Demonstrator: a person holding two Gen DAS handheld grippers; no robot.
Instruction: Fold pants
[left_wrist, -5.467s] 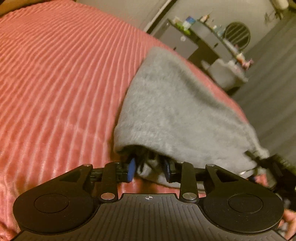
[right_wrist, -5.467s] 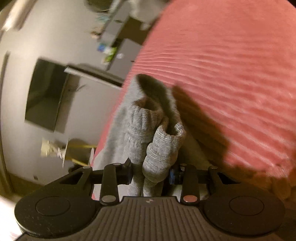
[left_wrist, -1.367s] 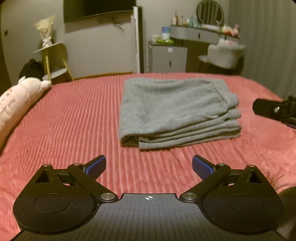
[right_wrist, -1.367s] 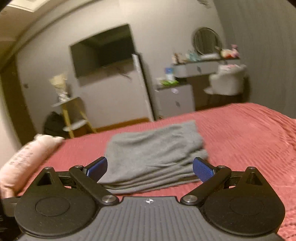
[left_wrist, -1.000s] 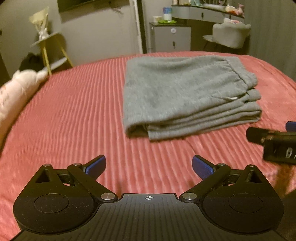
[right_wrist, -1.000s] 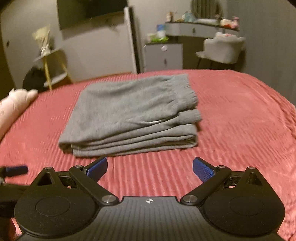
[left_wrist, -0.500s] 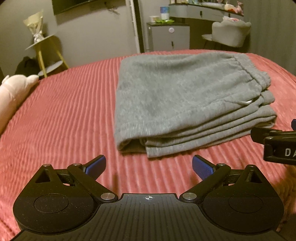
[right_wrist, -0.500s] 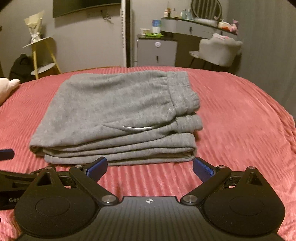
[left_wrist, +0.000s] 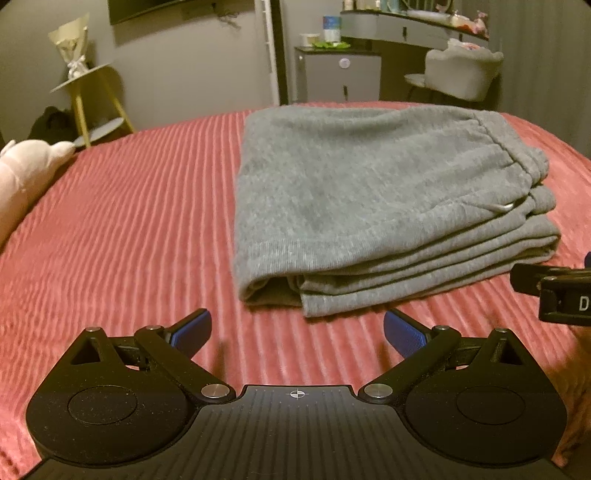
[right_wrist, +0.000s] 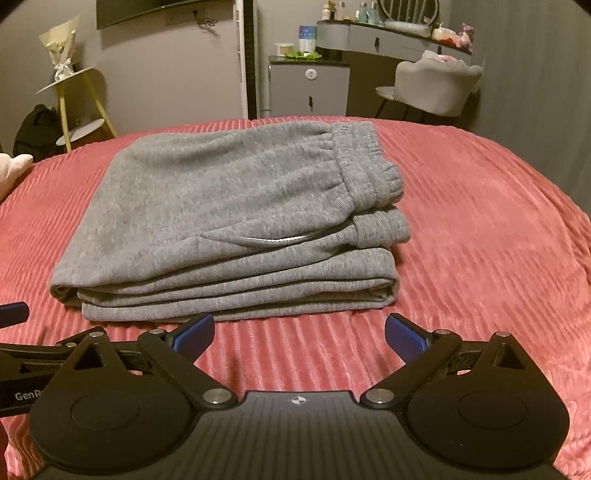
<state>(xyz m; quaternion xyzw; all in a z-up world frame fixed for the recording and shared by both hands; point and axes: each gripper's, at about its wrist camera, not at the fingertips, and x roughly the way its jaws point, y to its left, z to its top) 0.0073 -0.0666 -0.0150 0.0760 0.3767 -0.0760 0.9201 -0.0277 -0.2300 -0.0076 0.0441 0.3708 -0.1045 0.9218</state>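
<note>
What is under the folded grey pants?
The pants lie in stacked layers on a red ribbed bedspread, which shows all around them. Whether anything else lies beneath cannot be seen, because the pants cover that part.

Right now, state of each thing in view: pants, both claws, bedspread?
pants: folded in a layered stack, lying flat on the bed, waistband at the right end
left claw: open, empty, short of the pants
right claw: open, empty, short of the pants
bedspread: red, ribbed, spread under the pants
</note>
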